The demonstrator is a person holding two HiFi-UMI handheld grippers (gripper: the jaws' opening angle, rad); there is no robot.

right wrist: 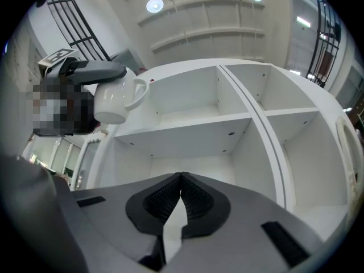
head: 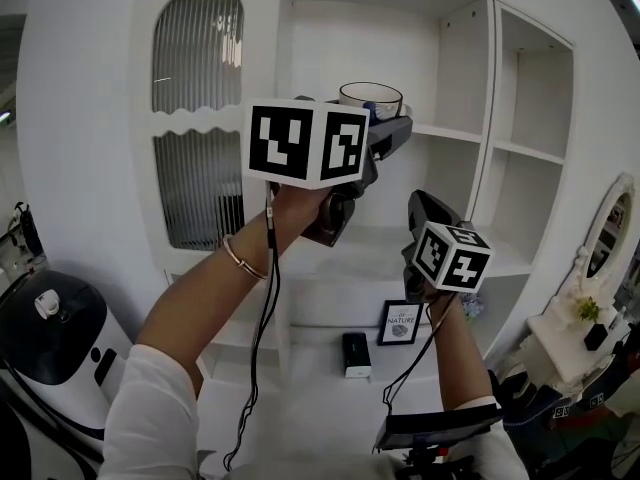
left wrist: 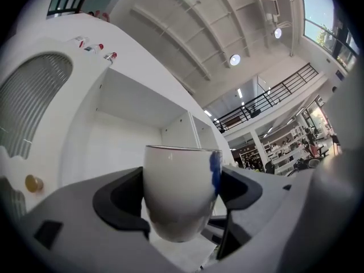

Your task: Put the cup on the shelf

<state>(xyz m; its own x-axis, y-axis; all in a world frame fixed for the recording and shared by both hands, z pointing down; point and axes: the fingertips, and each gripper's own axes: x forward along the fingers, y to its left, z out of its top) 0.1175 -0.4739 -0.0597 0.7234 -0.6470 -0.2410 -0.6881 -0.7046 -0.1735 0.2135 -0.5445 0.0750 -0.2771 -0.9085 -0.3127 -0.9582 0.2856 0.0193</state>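
Cup: white, upright, gripped by its sides in left tongs, raised before white shelf unit, level with upper shelf. Right tongs: pressed together, nothing between, held lower.

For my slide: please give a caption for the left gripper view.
Left gripper holds a white cup upright before the white shelf.

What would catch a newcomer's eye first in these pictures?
First, the white cup clamped in the left gripper, held high in front of the white shelf unit. Next, the bold black-and-white marker cube on that gripper, centre of the head view. The right gripper hangs lower, shut and empty.
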